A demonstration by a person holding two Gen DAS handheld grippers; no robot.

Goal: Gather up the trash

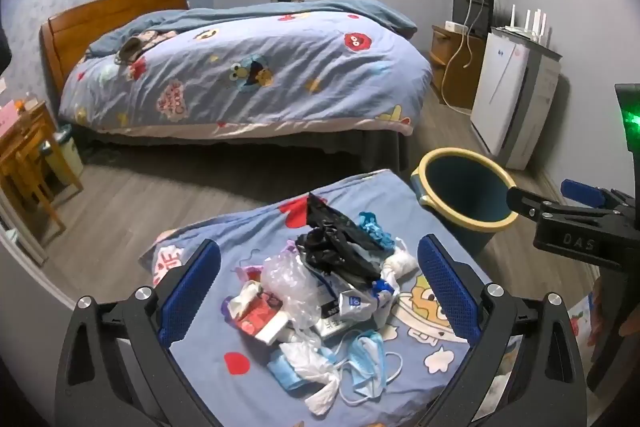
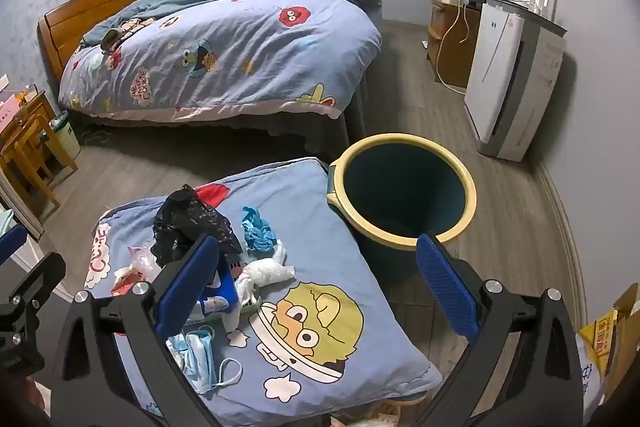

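Note:
A heap of trash lies on a blue cartoon-print cushion (image 1: 272,231): a black plastic bag (image 1: 336,239), clear crumpled plastic (image 1: 292,283), a blue crumpled piece (image 1: 376,227), a white tissue wad (image 1: 400,261), face masks (image 1: 368,359) and wrappers. My left gripper (image 1: 320,287) hovers open above this heap, touching nothing. The right gripper (image 2: 316,283) is open too, over the cushion's right half (image 2: 320,355), with the tissue wad (image 2: 266,273) and black bag (image 2: 188,223) near its left finger. A dark blue bin with a yellow rim (image 2: 404,187) stands on the floor right of the cushion.
A bed with a blue cartoon quilt (image 1: 240,75) fills the room's middle. A white appliance (image 1: 508,99) and a wooden cabinet with a screen (image 1: 460,63) line the right wall. Wooden furniture (image 1: 28,163) stands at the left. A cardboard box (image 2: 612,331) sits at the lower right.

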